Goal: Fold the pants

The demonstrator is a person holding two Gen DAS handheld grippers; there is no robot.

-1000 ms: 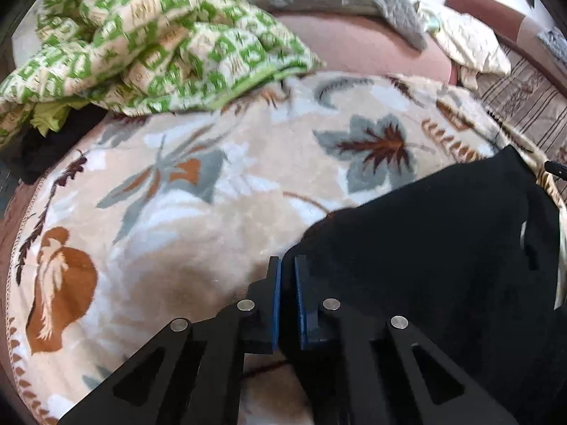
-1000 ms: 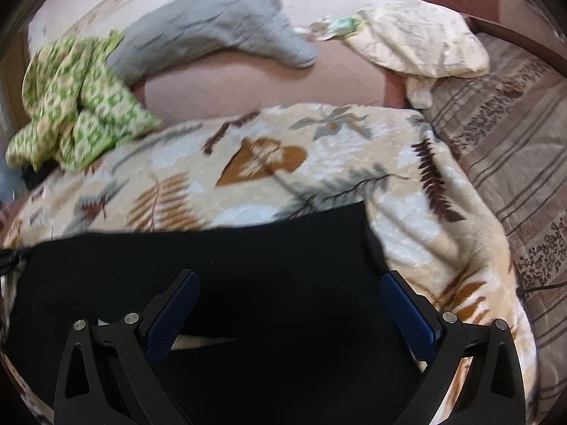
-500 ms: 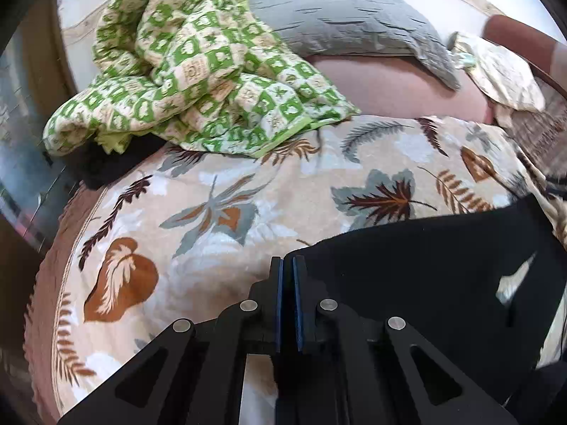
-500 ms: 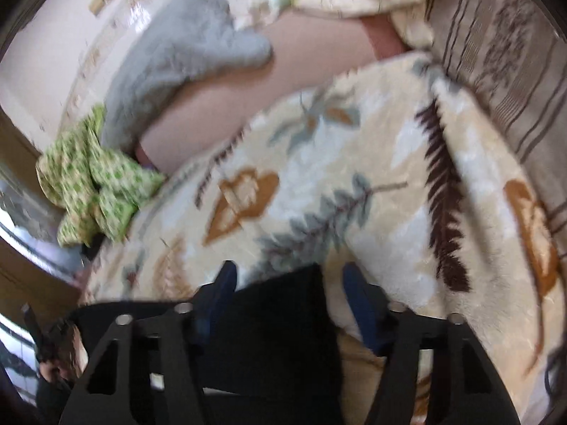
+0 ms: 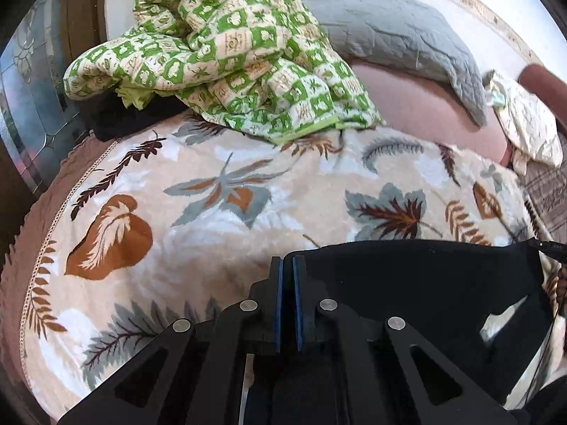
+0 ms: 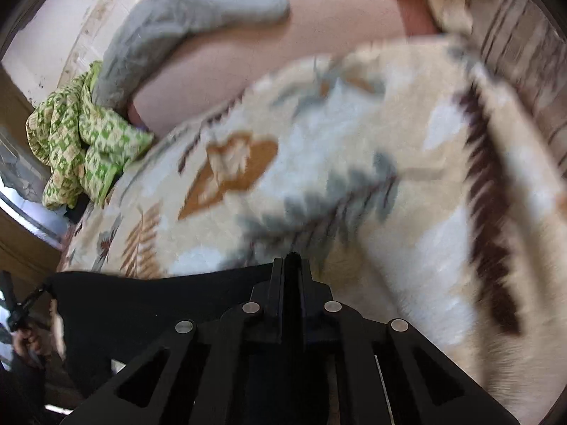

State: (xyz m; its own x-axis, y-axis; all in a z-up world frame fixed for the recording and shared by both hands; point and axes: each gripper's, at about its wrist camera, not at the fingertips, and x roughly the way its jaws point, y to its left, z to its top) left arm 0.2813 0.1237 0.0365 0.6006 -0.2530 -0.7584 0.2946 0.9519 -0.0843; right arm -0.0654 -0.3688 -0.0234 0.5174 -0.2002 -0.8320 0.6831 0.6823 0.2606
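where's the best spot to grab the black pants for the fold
Judging by the stretched straight far edge, take the black fabric pants at its two end corners, each gripper coming in low from the near side. Both already do: the left gripper is shut on the left corner, the right gripper on the right one. The pants lie over the leaf-print fleece blanket, so a pinch at the edge should avoid catching the blanket.

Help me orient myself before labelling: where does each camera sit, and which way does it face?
Left wrist: rides the left gripper, looking along its shut fingers across black pants on a leaf-print blanket.
Right wrist: rides the right gripper, shut on the pants, facing the same blanket, blurred.
Shared: pants, blanket, green checked quilt, grey pillow.
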